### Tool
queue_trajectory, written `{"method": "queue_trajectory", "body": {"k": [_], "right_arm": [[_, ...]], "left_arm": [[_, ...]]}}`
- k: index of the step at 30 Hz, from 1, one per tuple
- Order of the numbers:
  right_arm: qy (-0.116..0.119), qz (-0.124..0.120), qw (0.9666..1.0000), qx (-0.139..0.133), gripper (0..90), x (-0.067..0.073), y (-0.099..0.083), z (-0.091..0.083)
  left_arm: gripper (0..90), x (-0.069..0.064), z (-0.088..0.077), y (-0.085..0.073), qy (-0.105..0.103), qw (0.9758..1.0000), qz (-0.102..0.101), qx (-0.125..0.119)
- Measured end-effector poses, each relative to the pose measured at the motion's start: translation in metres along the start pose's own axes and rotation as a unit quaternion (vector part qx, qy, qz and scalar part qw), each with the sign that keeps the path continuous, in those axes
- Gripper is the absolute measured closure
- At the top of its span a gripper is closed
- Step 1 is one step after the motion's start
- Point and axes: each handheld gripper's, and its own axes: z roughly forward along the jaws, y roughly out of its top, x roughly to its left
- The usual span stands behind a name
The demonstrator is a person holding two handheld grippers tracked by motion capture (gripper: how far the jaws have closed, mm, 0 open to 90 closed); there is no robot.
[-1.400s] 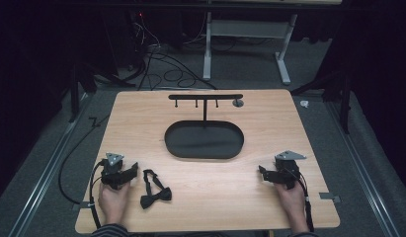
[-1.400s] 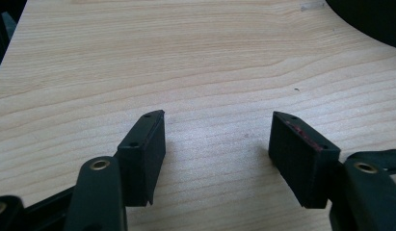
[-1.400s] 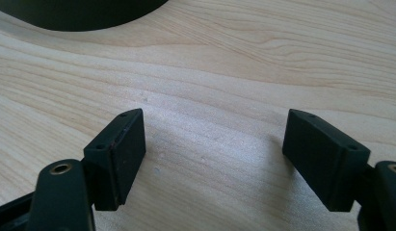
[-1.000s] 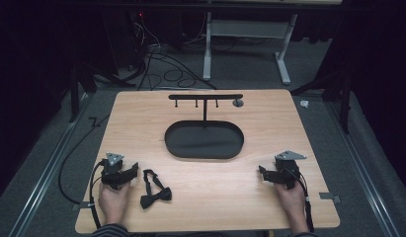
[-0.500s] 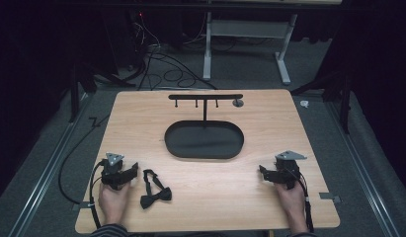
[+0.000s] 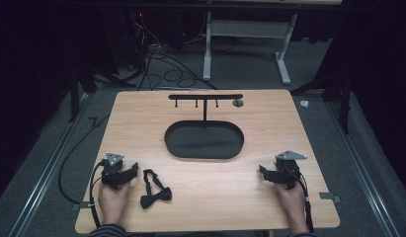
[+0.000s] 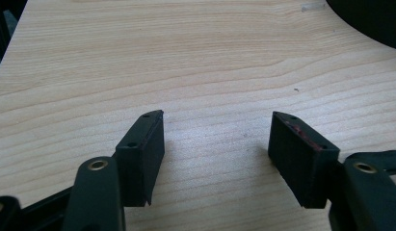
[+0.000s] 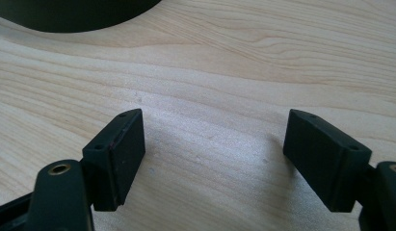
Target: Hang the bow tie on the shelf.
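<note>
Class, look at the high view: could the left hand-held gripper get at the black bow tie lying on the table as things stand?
Probably yes. The left hand-held gripper rests with jaws open just beside the bow tie, with bare table between them and nothing on top of it.

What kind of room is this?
Probably a lab or recording studio: a lone wooden table in a dark room, cables across the grey floor, and a desk frame behind.

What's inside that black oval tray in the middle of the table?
The black oval tray looks empty apart from the post of the hook stand, which rises from its far edge. Its dark floor could hide something small.
</note>
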Motion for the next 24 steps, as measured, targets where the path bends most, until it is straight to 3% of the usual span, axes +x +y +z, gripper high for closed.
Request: {"method": "queue_trajectory", "body": {"k": [15, 24], "right_arm": [[0.004, -0.004, 1.0, 0.001, 23.0, 0.0, 0.0, 0.0], [0.005, -0.004, 1.0, 0.003, 22.9, 0.0, 0.0, 0.0]], "left_arm": [[44.2, -0.002, -0.001, 0.001, 0.003, 1.0, -0.001, 0.003], [48.6, -0.005, -0.012, 0.001, -0.021, 0.9997, -0.01, -0.007]]}}
